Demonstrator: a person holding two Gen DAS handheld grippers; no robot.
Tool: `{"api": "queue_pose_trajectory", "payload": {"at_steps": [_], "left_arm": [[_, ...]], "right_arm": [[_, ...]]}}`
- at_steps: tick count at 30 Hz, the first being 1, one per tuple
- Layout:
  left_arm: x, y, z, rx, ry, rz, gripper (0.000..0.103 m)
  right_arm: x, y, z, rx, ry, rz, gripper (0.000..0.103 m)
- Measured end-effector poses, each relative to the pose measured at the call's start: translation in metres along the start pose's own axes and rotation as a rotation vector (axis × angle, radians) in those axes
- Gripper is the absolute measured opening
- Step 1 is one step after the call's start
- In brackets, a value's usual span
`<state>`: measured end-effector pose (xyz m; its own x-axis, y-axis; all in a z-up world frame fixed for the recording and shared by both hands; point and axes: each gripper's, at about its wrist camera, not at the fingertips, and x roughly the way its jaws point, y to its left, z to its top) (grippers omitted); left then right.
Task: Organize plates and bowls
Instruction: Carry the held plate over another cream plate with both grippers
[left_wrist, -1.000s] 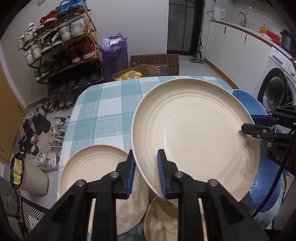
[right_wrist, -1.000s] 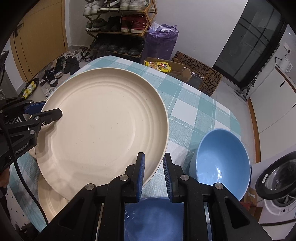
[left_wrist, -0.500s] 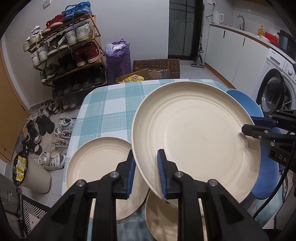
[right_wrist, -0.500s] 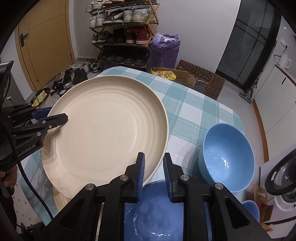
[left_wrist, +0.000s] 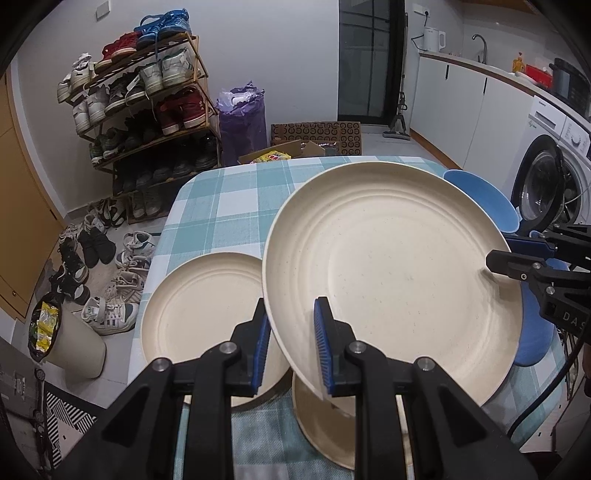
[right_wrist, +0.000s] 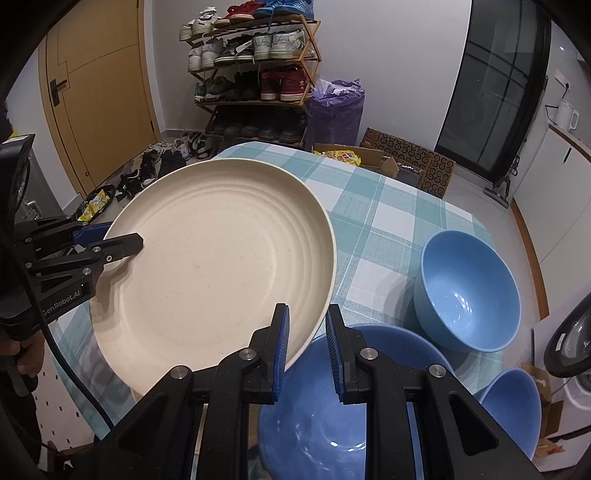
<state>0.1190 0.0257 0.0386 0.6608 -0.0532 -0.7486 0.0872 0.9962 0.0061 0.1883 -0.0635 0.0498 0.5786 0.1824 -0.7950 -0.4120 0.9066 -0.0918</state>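
Carrying the large cream plate (left_wrist: 391, 280) between us, we have the left hand-held gripper (left_wrist: 291, 343) pinching its near rim and the right hand-held gripper (right_wrist: 306, 347) pinching the opposite rim, both pressed tight on the edge. Over the last second the plate has travelled level across the counter (left_wrist: 229, 206) with no real climb: in the left wrist view the second cream plate (left_wrist: 207, 310), lying flat just left of the carried one, has slid into fuller view, and in the right wrist view the blue bowl (right_wrist: 469, 291) to the right of the carried plate now shows whole, with a larger blue bowl (right_wrist: 328, 417) directly under our right fingers and a third blue bowl (right_wrist: 513, 406) at the lower right edge. A third cream plate (left_wrist: 325, 428) peeks out beneath the carried plate's near rim.

We judge this as mid-transfer: the plate is airborne, tilted slightly, and heading toward the cream plates so like goes on like. Next comes lining it over a resting plate and lowering evenly, both grips releasing only once it sits flat.
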Motion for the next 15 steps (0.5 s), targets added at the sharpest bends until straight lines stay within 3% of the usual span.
{"api": "queue_pose_trajectory", "payload": {"at_steps": [15], "left_arm": [[-0.014,0.003,-0.029,-0.002,-0.015,0.002,0.021]], "right_arm": [[-0.017,0.024,-0.034,-0.007,-0.017,0.007,0.020]]}}
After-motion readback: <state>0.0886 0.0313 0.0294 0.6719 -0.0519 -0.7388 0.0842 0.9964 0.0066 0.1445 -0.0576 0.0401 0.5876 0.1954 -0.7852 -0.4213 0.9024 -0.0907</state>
